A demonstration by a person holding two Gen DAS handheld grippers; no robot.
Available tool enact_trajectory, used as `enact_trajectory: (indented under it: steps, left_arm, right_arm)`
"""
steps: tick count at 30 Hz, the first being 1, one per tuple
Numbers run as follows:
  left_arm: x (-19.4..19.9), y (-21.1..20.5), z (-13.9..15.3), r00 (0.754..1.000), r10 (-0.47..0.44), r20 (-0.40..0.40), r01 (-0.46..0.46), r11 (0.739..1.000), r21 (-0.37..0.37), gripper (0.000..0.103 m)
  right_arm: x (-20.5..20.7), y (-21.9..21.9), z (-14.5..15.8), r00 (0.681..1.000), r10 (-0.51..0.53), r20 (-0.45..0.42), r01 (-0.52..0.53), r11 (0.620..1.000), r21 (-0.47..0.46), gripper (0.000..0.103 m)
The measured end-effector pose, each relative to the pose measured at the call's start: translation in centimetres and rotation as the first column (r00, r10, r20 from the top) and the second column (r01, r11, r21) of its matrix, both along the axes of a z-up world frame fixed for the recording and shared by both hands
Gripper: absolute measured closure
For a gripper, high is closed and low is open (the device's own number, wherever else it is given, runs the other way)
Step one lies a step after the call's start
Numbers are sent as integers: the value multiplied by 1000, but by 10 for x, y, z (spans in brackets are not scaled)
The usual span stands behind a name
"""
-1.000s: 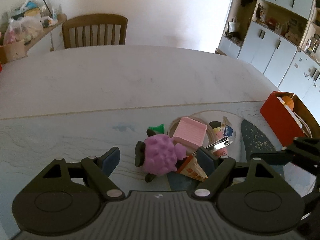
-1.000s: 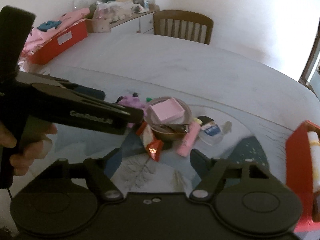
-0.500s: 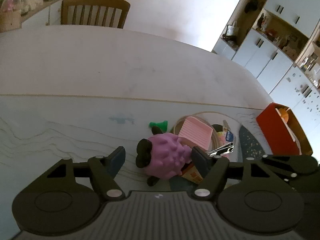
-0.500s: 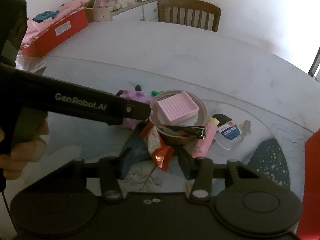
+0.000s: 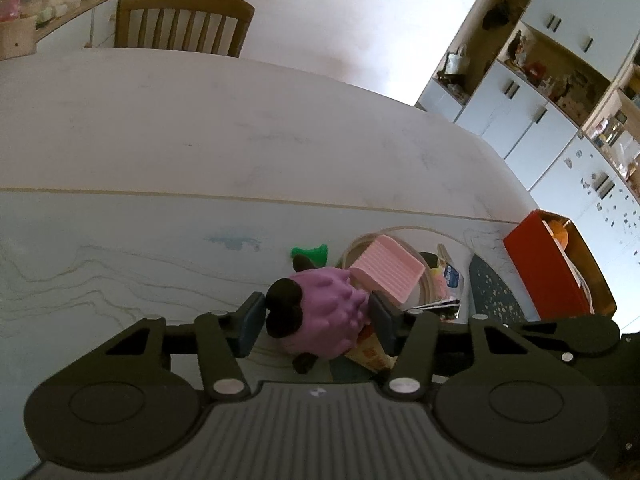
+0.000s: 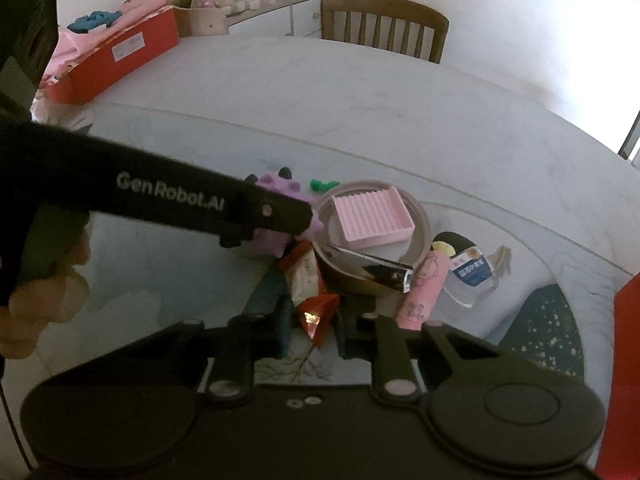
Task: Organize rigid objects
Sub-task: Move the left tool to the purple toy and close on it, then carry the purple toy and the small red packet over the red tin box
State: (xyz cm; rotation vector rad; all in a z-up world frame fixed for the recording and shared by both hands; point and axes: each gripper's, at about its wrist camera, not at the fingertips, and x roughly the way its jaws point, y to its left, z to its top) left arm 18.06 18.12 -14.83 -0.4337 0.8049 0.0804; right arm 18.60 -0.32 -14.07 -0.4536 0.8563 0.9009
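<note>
A purple knobbly toy with black ears [image 5: 324, 312] lies on the table between the fingers of my left gripper [image 5: 316, 322], which has closed in on both its sides. It also shows in the right wrist view [image 6: 280, 196], partly behind the left gripper's body. My right gripper [image 6: 312, 332] has narrowed around a red and white snack packet [image 6: 312, 296]. Behind them a round bowl [image 6: 420, 224] holds a pink ridged soap dish [image 6: 372, 216] and a metal nail clipper [image 6: 372, 268].
A pink tube [image 6: 424, 288], a clear packet with a blue label [image 6: 472, 276] and a green piece [image 6: 324, 185] lie around the bowl. A red box [image 5: 556, 268] stands at the right, another red box [image 6: 116, 56] far left. A wooden chair [image 5: 180, 20] stands behind the table.
Both grippers moved forward and closed: the left one around the purple toy, the right one around the snack packet.
</note>
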Motion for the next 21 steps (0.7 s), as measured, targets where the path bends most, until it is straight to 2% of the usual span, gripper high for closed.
enact_trajectory:
  steps: [9,21]
  left_arm:
    - [-11,-1,3,1000,25,-7,-25,1000,15,50]
    - [-37,-4,4,997,70,-22,-70,998,-8,50]
  right_arm:
    - [-7,-9,7,1000,2,-15,-1,1000,23,84]
    - [-16,-41,27,997,-66,-37,68,995,67,84]
